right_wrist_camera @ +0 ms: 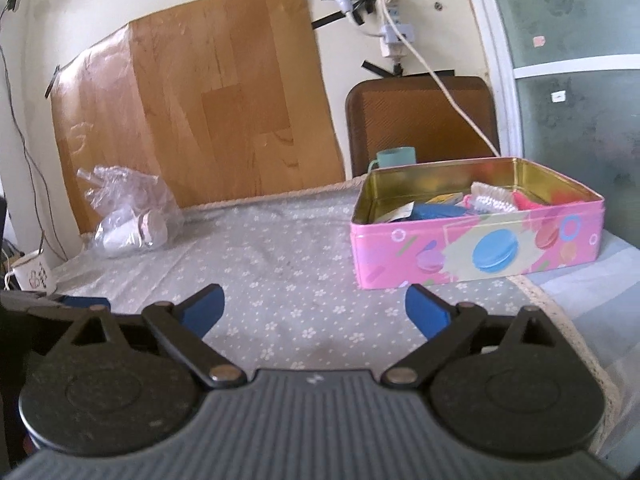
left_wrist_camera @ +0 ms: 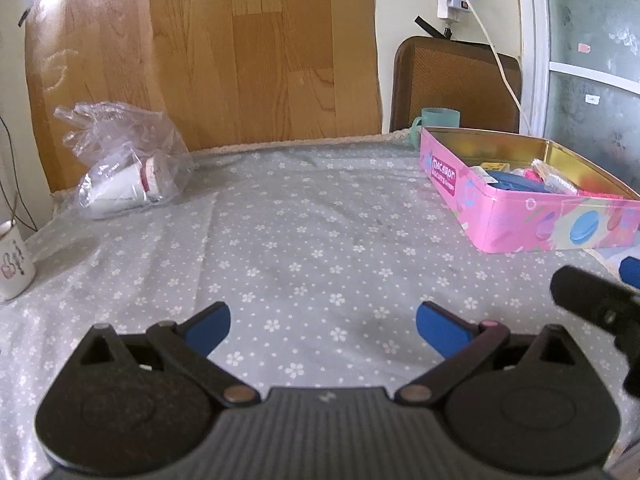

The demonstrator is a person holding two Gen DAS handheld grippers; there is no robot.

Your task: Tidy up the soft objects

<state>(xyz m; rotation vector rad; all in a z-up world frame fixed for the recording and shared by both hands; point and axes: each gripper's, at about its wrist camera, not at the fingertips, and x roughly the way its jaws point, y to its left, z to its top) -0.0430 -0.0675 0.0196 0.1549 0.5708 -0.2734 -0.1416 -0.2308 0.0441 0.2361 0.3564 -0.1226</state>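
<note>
Mug point(left_wrist_camera: 14, 258) with a floral print sits at my nine o'clock in the left wrist view, on the grey flower-print tablecloth point(left_wrist_camera: 304, 240). At eleven o'clock I see a clear plastic bag point(left_wrist_camera: 124, 160) holding white cups, slumped against the wood-grain sheet point(left_wrist_camera: 240, 48). My left gripper point(left_wrist_camera: 323, 326) has its blue pads spread wide with only cloth between them. At two o'clock sits the pink macaron tin point(left_wrist_camera: 516, 216), lid off, with the soft objects point(left_wrist_camera: 560, 178) piled inside among blue and pink pieces; a teal cup point(left_wrist_camera: 440, 117) stands just behind it. My right gripper point(right_wrist_camera: 315, 312) is likewise spread apart and empty, the tin at its one o'clock
</note>
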